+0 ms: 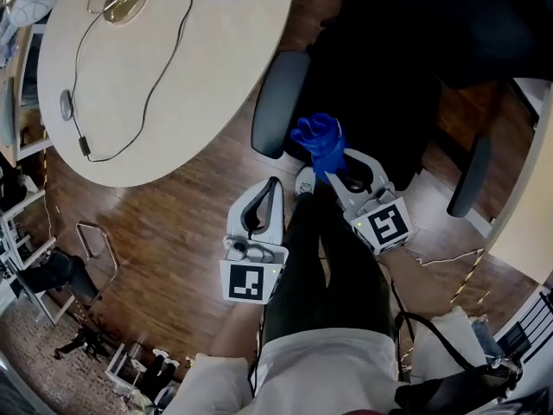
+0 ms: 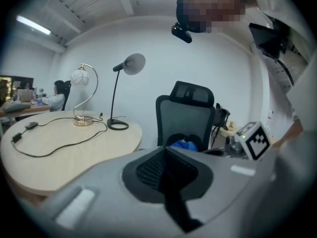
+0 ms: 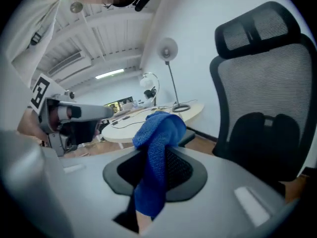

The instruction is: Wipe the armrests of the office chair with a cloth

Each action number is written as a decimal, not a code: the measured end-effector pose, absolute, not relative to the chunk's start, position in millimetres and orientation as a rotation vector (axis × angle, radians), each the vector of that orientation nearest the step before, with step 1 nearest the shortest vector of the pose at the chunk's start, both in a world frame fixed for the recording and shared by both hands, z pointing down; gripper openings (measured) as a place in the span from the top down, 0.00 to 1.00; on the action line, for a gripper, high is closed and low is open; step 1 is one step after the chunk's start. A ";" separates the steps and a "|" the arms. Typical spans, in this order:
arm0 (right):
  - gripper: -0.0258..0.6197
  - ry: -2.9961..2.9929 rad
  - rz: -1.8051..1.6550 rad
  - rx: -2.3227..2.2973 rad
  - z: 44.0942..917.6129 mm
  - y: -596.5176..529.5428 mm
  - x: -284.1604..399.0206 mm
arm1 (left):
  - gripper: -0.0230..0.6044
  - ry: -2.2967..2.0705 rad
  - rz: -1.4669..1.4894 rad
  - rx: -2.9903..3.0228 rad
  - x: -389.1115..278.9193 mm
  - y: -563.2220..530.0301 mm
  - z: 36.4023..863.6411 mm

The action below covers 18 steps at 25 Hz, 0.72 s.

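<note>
- Gripping the blue cloth (image 3: pixel 157 133), the right gripper (image 3: pixel 153 168) has both jaws clamped on the fabric, and that is plain in the right gripper view.
- The only print on show is the black-and-white square pattern on the right marker cube (image 1: pixel 386 225) and the left marker cube (image 1: pixel 248 282), both facing up at the head camera.
- The cloth is bright blue with a nubby knit. It is bunched into a rounded tuft above the jaws, and a tail hangs down through the gap.
- In the head view the cloth sits just beside the grey near armrest (image 1: pixel 279 102) of the black office chair (image 1: pixel 389 76). Whether it touches the pad, I cannot tell.
- The far armrest (image 1: pixel 469 175) is well apart from the cloth, on the other side of the seat.
- The left gripper (image 2: pixel 166 170) has its jaws pressed together with nothing between them. It is held back nearer the person's body, over the wooden floor (image 1: pixel 164 223).
- Both grippers point forward toward the chair, the right one ahead of the left.
- The round pale table (image 1: pixel 173 67) is off to the left, with a black cable (image 1: pixel 130 141) trailing across it.
</note>
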State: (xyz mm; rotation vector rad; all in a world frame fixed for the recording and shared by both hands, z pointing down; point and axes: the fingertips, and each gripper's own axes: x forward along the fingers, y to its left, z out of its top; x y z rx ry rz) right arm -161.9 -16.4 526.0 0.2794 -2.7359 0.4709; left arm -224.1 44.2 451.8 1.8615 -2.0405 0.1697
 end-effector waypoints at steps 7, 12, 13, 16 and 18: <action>0.81 -2.672 0.441 0.347 659.6 -80.5 -209.7 | 0.96 -1.942 0.130 1.934 -187.5 20.8 484.4; 0.81 -2.440 0.520 0.354 813.7 -109.9 -250.2 | 0.96 -1.881 0.192 1.921 -170.7 36.0 530.0; 0.81 -2.407 0.539 0.369 831.9 -118.1 -248.7 | 0.96 -1.859 0.213 1.922 -167.9 41.7 537.2; 0.81 -2.457 0.572 0.466 811.6 -136.1 -240.8 | 0.96 -1.801 0.276 1.941 -164.3 55.0 546.8; 0.81 -2.594 0.540 0.584 747.3 -132.5 -215.0 | 0.96 -1.778 0.295 1.956 -159.7 52.4 543.4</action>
